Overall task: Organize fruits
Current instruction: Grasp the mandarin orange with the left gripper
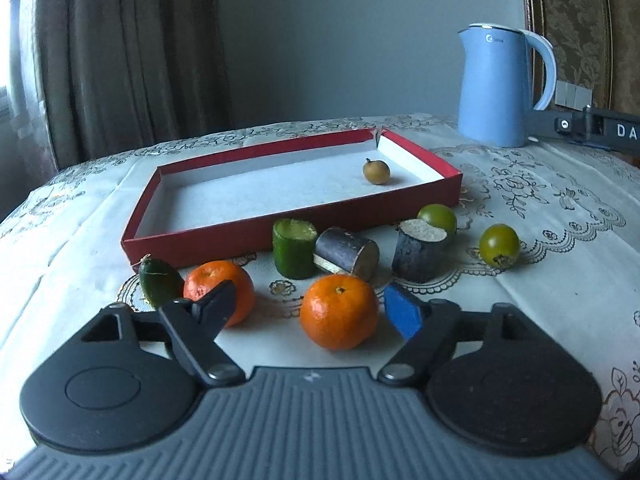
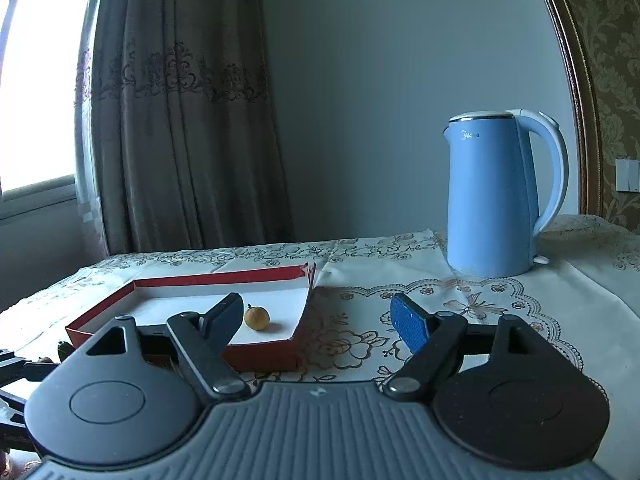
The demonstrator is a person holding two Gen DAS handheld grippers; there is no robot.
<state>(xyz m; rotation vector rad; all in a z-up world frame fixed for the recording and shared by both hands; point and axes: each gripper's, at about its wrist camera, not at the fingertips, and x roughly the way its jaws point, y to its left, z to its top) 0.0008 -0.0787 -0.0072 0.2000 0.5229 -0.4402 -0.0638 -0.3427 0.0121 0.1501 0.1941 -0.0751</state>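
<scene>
Left gripper (image 1: 316, 308) spread wide, an orange (image 1: 339, 311) between its fingers, untouched. Right gripper (image 2: 320, 320) also apart, empty. Only the left view shows the loose fruit before the red tray (image 1: 248, 236); both show one longan (image 1: 376, 171) inside.

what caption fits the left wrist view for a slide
Open left claw flanks an orange before the red tray holding one small brown fruit.
</scene>
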